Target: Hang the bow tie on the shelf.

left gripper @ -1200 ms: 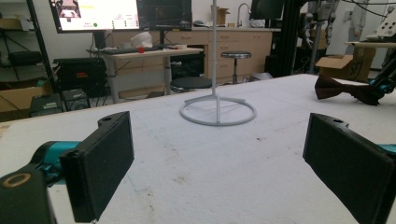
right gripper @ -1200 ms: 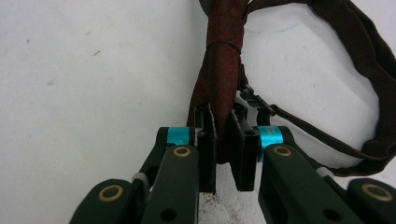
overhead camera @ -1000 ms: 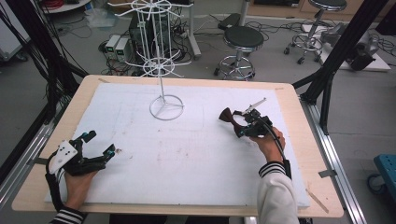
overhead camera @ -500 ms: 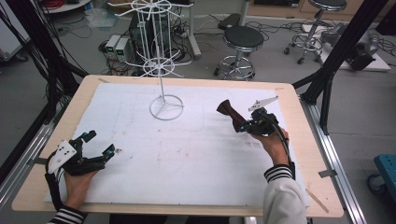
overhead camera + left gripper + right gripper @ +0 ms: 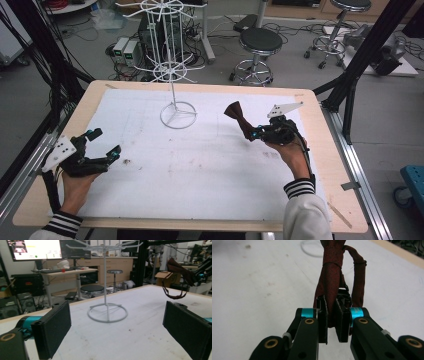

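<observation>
A dark red bow tie with a thin strap loop is lifted above the table, and my right gripper is shut on it at the table's right. The same bow tie rises between the closed jaws in the right gripper view, and the bow tie hangs at the upper right of the left gripper view. My left gripper rests low at the table's left, open, its black pads wide apart with nothing between them. A white wire hanger stand stands at the back centre.
The table is covered with a white sheet and edged in light wood. Black frame posts rise at both back corners. Stools and cables lie on the floor beyond the far edge.
My right gripper has lifted the bow tie a little and turned it toward the stand. My left gripper has stayed where it was, still open.
</observation>
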`<state>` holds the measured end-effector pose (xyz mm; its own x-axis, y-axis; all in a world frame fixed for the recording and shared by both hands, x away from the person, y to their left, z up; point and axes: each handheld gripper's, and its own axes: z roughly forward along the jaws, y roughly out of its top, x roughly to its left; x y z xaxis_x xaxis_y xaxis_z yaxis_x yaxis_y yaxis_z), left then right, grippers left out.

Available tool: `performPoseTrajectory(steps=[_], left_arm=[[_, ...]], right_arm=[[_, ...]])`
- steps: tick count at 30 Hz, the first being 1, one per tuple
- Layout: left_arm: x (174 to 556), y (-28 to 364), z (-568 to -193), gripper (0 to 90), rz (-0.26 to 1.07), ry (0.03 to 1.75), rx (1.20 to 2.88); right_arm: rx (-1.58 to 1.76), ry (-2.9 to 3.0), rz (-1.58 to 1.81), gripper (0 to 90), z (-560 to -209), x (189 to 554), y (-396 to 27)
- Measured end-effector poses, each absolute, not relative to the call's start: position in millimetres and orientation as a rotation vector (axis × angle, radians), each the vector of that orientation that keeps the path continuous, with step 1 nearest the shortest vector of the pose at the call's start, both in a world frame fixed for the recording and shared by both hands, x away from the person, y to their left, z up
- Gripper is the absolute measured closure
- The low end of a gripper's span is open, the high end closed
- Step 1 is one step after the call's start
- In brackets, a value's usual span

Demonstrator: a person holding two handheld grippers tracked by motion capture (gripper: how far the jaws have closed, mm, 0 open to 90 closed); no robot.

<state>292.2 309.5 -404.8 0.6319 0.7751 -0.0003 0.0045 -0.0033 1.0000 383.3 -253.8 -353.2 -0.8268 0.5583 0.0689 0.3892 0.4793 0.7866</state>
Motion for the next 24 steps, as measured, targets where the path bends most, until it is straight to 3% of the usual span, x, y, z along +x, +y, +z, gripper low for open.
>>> performPoseTrajectory(steps=[24], left_arm=[[325,270,-342,7.0,0.456,0.518,1.641]], right_arm=[[0.454,2.548,1.509,83.3,-321,364,-216]])
